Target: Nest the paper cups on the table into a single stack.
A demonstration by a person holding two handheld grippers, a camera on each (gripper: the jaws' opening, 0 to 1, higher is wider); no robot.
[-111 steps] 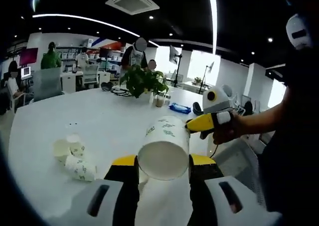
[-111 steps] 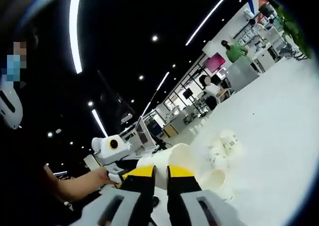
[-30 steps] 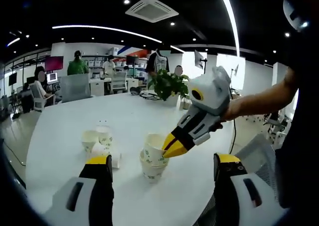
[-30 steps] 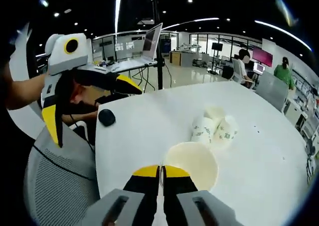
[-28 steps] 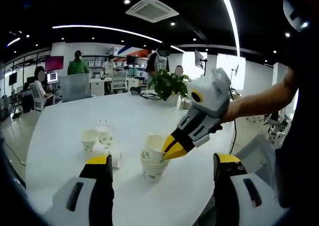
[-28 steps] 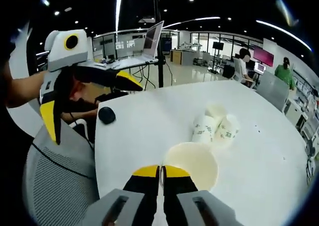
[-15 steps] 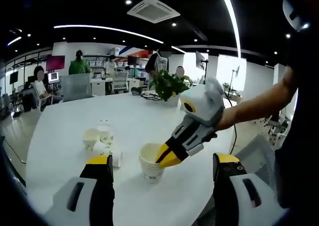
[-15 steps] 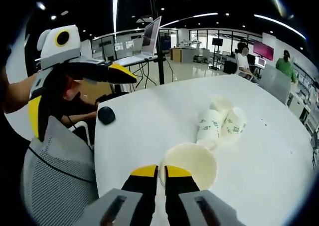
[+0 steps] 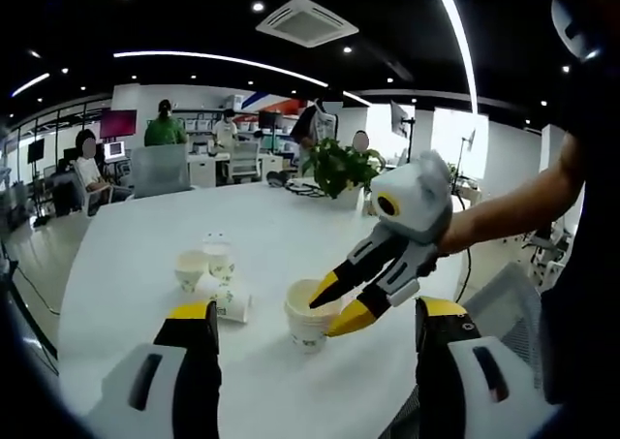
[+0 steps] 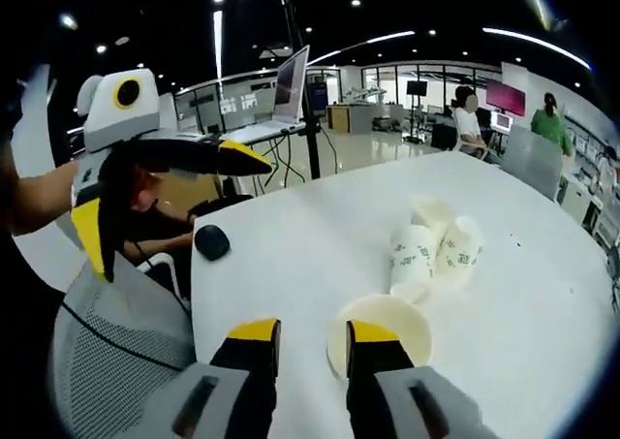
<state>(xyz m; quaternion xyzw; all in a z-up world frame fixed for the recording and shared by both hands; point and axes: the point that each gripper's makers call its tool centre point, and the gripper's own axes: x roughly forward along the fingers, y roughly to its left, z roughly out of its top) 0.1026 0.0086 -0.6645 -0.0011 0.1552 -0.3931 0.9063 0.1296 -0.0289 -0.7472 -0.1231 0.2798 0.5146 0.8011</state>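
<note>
A nested stack of white paper cups with green print (image 9: 310, 321) stands upright on the white round table (image 9: 136, 235), between and just beyond my left gripper's (image 9: 318, 315) wide-open jaws. My right gripper (image 9: 339, 303) reaches in from the right, its yellow-tipped jaws open at the stack's rim. In the right gripper view, my right gripper (image 10: 315, 334) is open with the stack's rim (image 10: 402, 332) at its right jaw. Three loose cups (image 9: 208, 274) sit in a cluster left of the stack, one of them on its side (image 9: 230, 305). The same loose cups (image 10: 436, 245) lie beyond the stack.
A potted plant (image 9: 339, 168) stands at the table's far side. A black mouse (image 10: 211, 240) lies near the table's edge, and a grey mesh chair (image 10: 107, 342) stands beside it. My left gripper (image 10: 126, 119) comes in from the left. People sit and stand at desks behind.
My right gripper pressed the upper cup down into the lower one, then opened and let go of the rim. The left gripper has stayed open.
</note>
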